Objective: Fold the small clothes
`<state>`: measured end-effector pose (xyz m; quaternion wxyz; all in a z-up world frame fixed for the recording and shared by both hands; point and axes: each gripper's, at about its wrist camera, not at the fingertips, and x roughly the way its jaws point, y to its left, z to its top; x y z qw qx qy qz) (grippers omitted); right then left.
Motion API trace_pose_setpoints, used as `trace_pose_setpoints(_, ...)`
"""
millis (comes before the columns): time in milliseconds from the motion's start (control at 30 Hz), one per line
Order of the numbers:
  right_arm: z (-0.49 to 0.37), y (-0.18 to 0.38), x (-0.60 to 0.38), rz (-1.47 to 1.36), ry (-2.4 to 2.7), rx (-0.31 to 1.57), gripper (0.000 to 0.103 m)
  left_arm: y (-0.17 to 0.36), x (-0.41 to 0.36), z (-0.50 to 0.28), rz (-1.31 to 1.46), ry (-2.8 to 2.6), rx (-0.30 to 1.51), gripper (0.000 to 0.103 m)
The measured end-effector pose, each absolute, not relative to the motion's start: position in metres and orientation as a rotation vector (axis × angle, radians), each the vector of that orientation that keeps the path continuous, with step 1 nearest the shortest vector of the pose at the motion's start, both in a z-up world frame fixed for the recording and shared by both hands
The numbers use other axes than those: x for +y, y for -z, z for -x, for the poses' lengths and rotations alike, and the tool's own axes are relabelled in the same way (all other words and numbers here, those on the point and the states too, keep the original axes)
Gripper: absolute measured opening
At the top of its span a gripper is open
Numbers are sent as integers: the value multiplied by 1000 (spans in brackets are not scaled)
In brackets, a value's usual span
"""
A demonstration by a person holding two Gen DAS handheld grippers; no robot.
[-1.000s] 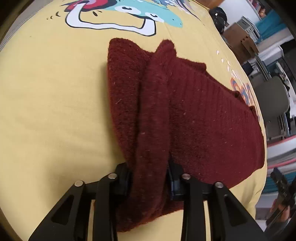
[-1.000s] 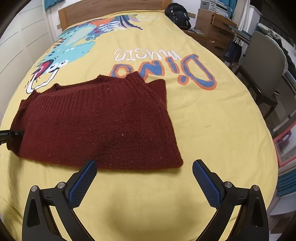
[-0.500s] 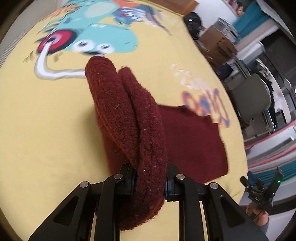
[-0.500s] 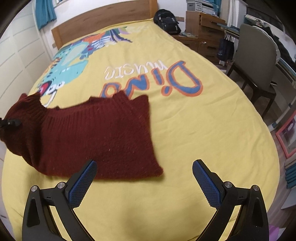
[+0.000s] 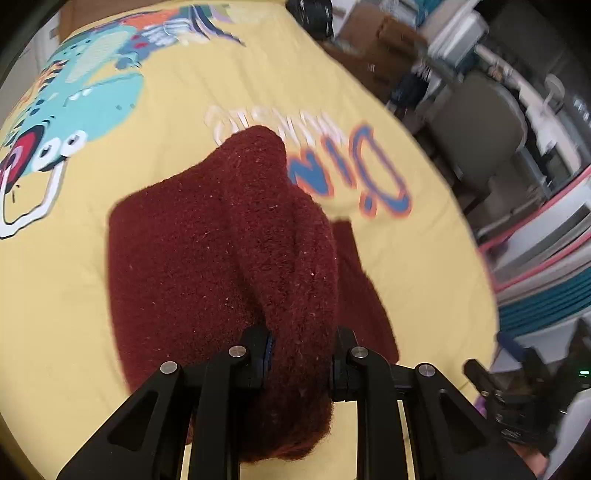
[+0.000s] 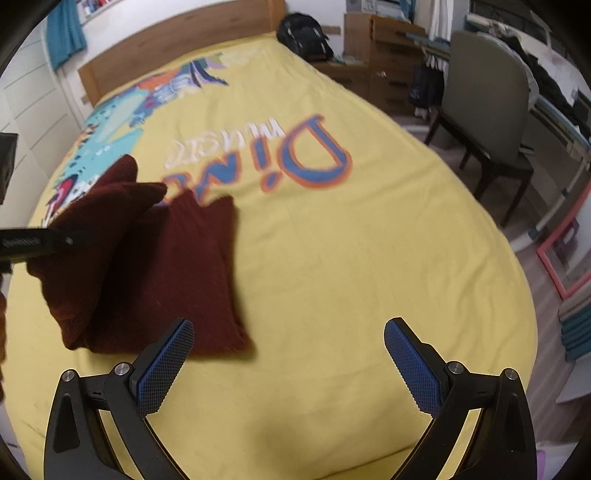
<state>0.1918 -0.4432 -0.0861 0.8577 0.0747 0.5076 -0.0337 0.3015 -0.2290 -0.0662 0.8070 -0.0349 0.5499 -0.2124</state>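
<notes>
A dark red knitted sweater [image 5: 207, 258] lies on the yellow bedspread [image 5: 177, 122]. My left gripper [image 5: 301, 354] is shut on a thick bunch of its left edge, lifted off the bed and carried over the rest of the garment. In the right wrist view the sweater [image 6: 192, 258] shows half doubled over, with the left gripper's black finger [image 6: 33, 243] entering from the left edge. My right gripper [image 6: 288, 354] hangs open above bare bedspread, its blue pads [image 6: 166, 365] wide apart and holding nothing. The sweater's lower right corner lies just beyond its left pad.
The bedspread [image 6: 332, 258] carries a dinosaur print and large "Dino music" lettering. A wooden headboard [image 6: 177, 40] stands at the far end with a black backpack [image 6: 304, 35] near it. A grey chair [image 6: 484, 110], drawers and shelves line the right side.
The left gripper has lifted the sweater's left edge and carried it to the right over the garment. The right gripper has shifted a little and stays open.
</notes>
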Motion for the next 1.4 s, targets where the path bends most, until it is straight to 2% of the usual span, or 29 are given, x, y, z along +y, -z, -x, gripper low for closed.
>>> trace_pose_setpoints(200, -183, 113, -456, -190, 80, 1122, 103, 116, -260, -299, -27, 363, 1226, 18)
trace_pose_setpoints(500, -181, 116, -457, -218, 69, 1119, 103, 117, -265, -304, -68, 319, 1273, 25)
trace_pose_setpoints(567, -181, 114, -455, -213, 68, 1117, 103, 114, -265, -303, -54, 318, 1275, 35)
trace_pose_setpoints(700, -182, 111, -448, -183, 64, 1115, 103, 99, -258, -298, -18, 301, 1234, 41)
trace_pose_setpoints(767, -183, 108, -443, -166, 57, 1111, 103, 92, -256, -296, -9, 316, 1230, 62)
trace_pose_setpoints(867, -185, 101, -434, -149, 35, 1102, 103, 78, -246, -296, 27, 333, 1212, 82)
trace_pose_setpoints(967, -188, 92, -424, -142, 8, 1088, 103, 65, -235, -296, 43, 348, 1198, 96)
trace_pose_setpoints(1033, -192, 84, -415, -139, -15, 1078, 103, 56, -220, -295, 47, 336, 1181, 97)
trace_pose_setpoints(1067, -195, 79, -410, -136, -31, 1072, 103, 53, -213, -295, 54, 327, 1175, 102)
trace_pose_setpoints(1400, -263, 41, -341, -82, -179, 1081, 103, 64, -124, -282, 19, 172, 1159, 102)
